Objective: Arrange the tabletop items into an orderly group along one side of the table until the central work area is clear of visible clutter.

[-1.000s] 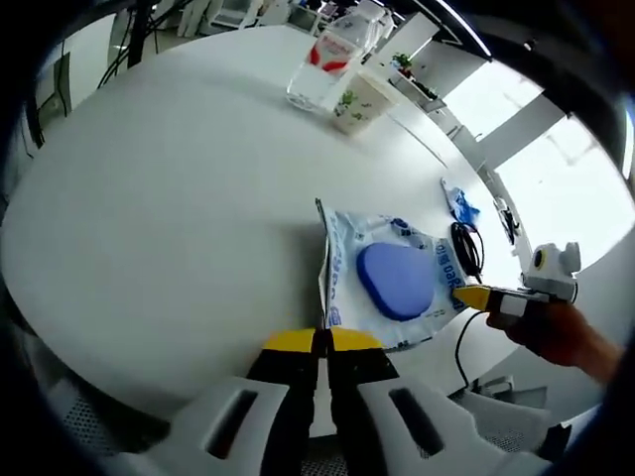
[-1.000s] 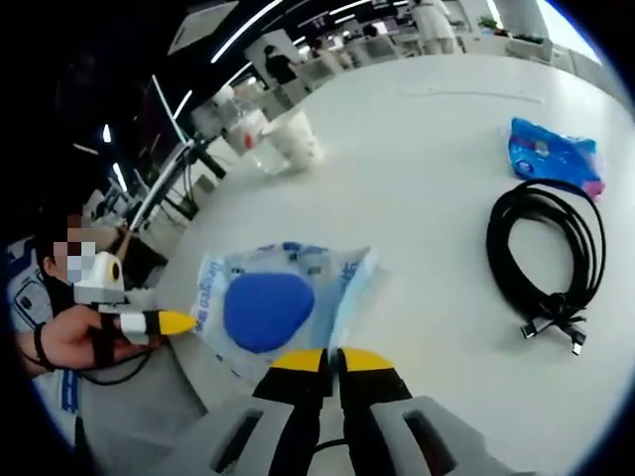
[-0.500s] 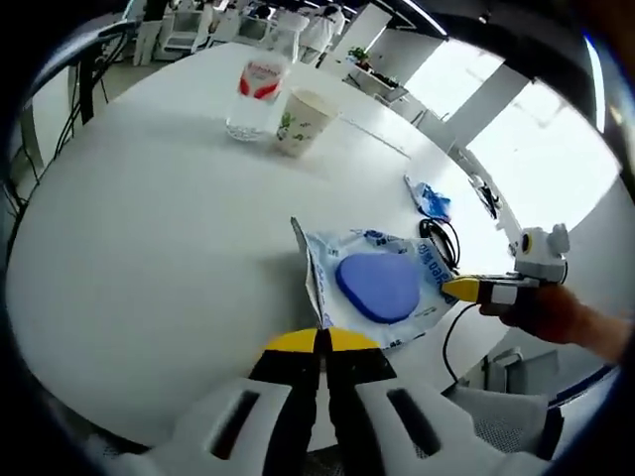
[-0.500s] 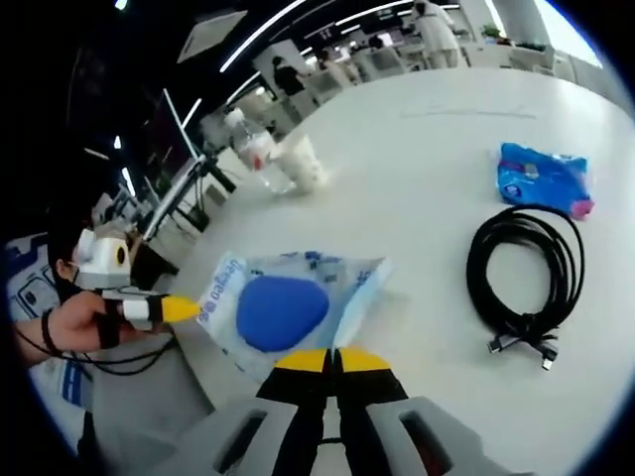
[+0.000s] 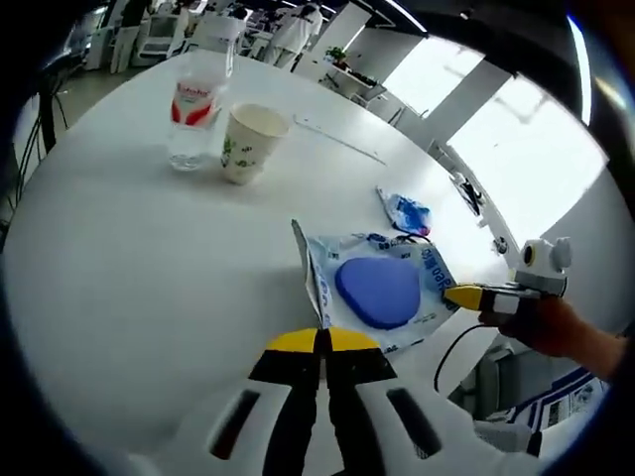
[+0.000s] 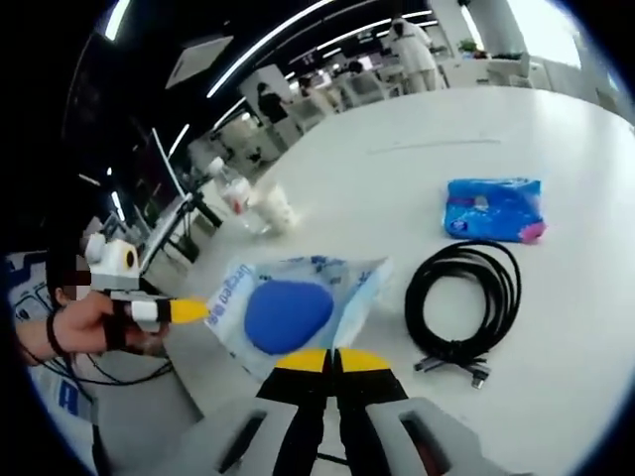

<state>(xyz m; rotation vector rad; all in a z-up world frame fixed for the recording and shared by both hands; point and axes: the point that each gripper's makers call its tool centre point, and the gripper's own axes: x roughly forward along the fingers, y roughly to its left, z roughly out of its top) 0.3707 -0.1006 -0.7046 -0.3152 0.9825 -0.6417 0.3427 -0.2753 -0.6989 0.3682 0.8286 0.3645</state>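
The print on the clear pouch (image 6: 298, 302) was too blurred to read; the water bottle (image 5: 197, 107) label likewise.

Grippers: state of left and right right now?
Left gripper: shut on the edge of the clear packet.
Right gripper: shut on the opposite edge of that packet.
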